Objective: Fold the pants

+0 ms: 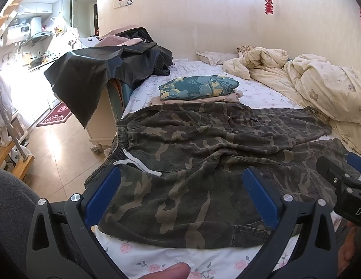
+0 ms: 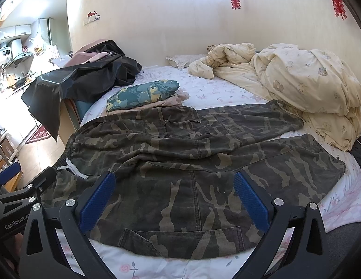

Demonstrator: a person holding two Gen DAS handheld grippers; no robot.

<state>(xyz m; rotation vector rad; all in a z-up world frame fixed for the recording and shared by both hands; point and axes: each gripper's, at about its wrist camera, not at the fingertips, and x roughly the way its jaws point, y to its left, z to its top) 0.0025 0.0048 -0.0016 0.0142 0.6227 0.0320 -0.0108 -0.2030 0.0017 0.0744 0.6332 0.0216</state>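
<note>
Camouflage pants (image 1: 203,153) lie spread across the bed, waistband with a white drawstring (image 1: 136,162) at the left, both legs running to the right. They also show in the right wrist view (image 2: 185,153). My left gripper (image 1: 180,181) is open and empty, hovering over the near leg close to the waistband. My right gripper (image 2: 173,183) is open and empty above the near leg further right. The right gripper also shows at the right edge of the left wrist view (image 1: 348,174), and the left one at the left edge of the right wrist view (image 2: 20,186).
Folded clothes (image 1: 199,88) are stacked behind the pants. A crumpled cream duvet (image 1: 320,88) fills the right side of the bed (image 1: 157,260). A cabinet under black sheeting (image 1: 99,69) stands at the left. Floor and kitchen lie further left.
</note>
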